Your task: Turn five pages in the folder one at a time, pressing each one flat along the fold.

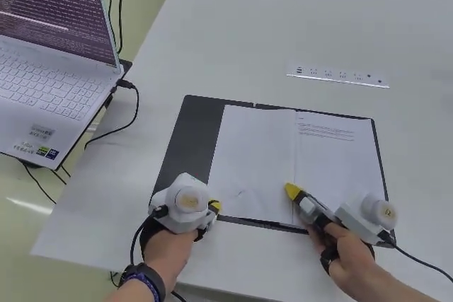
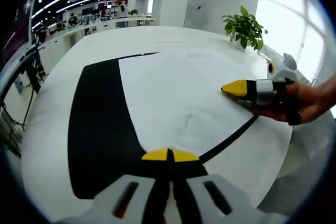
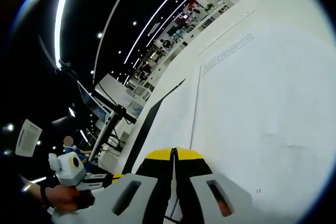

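- Here, far left: laptop (image 1: 49, 40), open, on the edge of the white desk (image 1: 248, 33); not part of the task.
- Left tool (image 1: 214, 207): clenched, yellow tips together at the lower edge of the left-hand page. Whether any paper is nipped between them cannot be told.
- Folder (image 1: 187, 139): black cover, lying open and flat on the desk in front of the person. Judged stiff and heavier than its contents, yet liable to slide on the smooth desk top if a page is dragged.
- Left-hand page (image 1: 255, 160): blank white sheet, lying over the left cover, with a faint wrinkle near its lower edge. Judged thin, light, limp and easily creased.
- Fold (image 1: 294, 153): runs up the middle between the two sheets. A light stroke along it should flatten a page; heavy pressure risks scuffing.
- Right tool (image 1: 292, 190): clenched on nothing, yellow tips resting on the paper at the lower end of the fold.
- Right-hand page (image 1: 336, 167): white, a few printed lines at its top. Best taken at its free outer edge or lower corner, one sheet only, since sheets may cling together.
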The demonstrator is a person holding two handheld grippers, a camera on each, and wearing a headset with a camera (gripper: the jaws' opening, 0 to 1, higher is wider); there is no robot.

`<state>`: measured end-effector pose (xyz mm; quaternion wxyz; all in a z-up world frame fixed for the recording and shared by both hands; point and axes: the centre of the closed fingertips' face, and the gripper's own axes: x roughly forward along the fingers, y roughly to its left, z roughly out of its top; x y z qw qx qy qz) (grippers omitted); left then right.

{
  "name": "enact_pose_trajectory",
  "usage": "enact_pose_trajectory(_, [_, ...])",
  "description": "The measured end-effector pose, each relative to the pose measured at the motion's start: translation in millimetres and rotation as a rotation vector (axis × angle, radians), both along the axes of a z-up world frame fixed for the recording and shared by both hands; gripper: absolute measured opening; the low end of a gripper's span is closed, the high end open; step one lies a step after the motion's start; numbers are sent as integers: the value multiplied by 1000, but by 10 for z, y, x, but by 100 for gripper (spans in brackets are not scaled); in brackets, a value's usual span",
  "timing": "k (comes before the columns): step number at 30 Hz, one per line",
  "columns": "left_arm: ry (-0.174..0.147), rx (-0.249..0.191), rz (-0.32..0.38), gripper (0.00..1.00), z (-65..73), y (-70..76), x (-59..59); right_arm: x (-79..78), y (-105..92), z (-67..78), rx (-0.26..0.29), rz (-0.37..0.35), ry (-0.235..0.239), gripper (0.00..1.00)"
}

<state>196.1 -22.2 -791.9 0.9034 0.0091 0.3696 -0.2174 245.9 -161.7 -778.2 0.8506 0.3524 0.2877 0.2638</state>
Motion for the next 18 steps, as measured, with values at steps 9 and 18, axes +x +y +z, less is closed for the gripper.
enact_pose_trajectory(9, [7, 5, -4, 0, 7, 8, -3, -264, 17, -10, -5, 28, 9, 0])
enact_pose_trajectory(18, [8, 8, -1, 0, 16, 6, -3, -468, 8, -10, -6, 34, 30, 0])
